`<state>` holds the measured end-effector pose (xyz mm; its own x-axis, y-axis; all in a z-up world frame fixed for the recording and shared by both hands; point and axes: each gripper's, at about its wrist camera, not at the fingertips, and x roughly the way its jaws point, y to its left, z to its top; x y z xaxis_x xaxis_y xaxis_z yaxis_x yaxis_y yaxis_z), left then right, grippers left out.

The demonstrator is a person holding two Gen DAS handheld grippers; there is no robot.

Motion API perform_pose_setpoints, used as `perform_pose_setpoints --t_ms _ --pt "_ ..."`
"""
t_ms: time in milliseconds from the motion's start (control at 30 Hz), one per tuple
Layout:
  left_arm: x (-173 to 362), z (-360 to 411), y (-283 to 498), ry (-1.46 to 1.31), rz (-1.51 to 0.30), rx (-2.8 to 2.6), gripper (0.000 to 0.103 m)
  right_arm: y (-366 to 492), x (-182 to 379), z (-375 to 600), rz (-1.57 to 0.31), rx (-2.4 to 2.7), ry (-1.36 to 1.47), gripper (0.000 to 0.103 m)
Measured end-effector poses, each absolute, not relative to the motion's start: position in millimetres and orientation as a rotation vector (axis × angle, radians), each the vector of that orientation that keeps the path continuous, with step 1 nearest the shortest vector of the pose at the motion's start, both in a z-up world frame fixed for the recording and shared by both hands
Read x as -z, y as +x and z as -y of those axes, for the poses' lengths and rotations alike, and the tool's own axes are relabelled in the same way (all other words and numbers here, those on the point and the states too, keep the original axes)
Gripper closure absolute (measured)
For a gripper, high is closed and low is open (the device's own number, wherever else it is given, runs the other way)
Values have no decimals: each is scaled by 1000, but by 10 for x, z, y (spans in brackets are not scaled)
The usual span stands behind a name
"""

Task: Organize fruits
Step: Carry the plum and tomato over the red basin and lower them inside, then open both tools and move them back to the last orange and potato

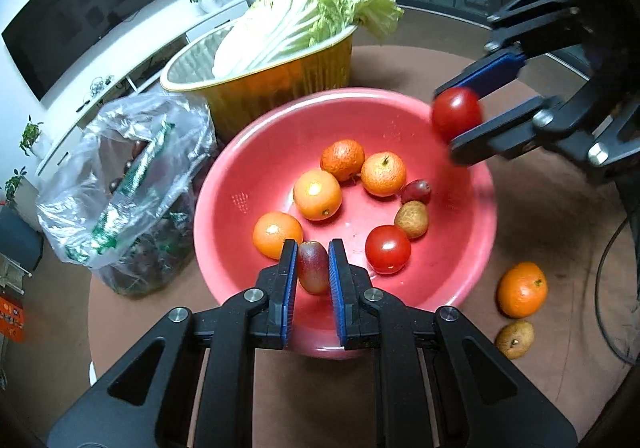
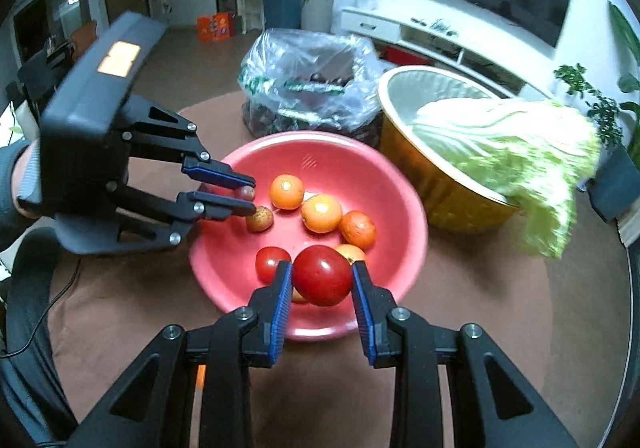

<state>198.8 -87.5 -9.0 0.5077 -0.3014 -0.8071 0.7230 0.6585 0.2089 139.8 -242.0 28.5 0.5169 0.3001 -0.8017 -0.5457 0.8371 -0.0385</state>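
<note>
Two claws over a red bowl (image 1: 256, 152) on a brown table (image 1: 540, 216)

Left claw (image 1: 313, 266) clamped narrow on a dark red grape (image 1: 313, 268), held above the near side of the bowl; pads pressed flat on its two long sides. Right claw (image 2: 322, 275) closed on a red tomato (image 2: 322, 275), hanging over the bowl's near rim in its own view, at the far right rim in the left view

Inside the bowl: four oranges, nearest one (image 1: 277, 234) just beside the left claw, another tomato (image 1: 387, 249), a second grape (image 1: 416, 191) and a brownish round fruit (image 1: 412, 219), all loose on the bottom. Still out on the table to the right of the bowl: one orange (image 1: 522, 290) and another brownish fruit (image 1: 515, 339), near each other

Behind the bowl, a gold basin (image 1: 256, 92) with a cabbage (image 1: 304, 8) lying across its rim, and beside that a clear plastic bag (image 1: 128, 188) with dark contents, too blurred to name

Handling, as a judgement: grape light, smooth-skinned, soft, likely to slip or split under a hard squeeze; best held across the middle, gently. Tomato heavier, glossy, bruisable; safest taken across its widest part. Both better lowered close to the bottom before letting go than dropped onto the fruit below
</note>
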Motion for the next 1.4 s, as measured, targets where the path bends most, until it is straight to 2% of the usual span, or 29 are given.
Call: perform_pose_setpoints --t_ms 633,700,733,767,800,867,1167,1233,1300,1400 --pt "277 876 2228 543 -871 658 86 1843 180 2313 -1009 -509 -316 70" --pt "268 876 2236 548 -864 647 77 1850 185 2310 -1009 -508 -318 65" --pt "264 870 2237 546 -863 644 74 1852 187 2312 -1010 -505 -320 58" --pt "257 864 2246 540 -862 641 64 1852 187 2318 -1009 -503 -319 53" --pt "242 853 2249 527 -858 640 45 1849 184 2326 -1008 -504 -317 52" --pt "197 842 2234 506 -840 650 36 1867 176 2332 -1009 -501 -314 52" --pt "-66 628 2018 481 -770 635 36 1552 -195 2628 -909 -494 -245 52" --pt "-115 563 1898 463 -764 664 32 1357 -316 2754 -866 -526 -205 52" --pt "-122 498 1706 465 -753 721 24 1142 -382 2835 -830 -572 -194 52" --pt "-27 495 1425 512 -770 797 23 892 -364 2903 -823 -645 -193 52"
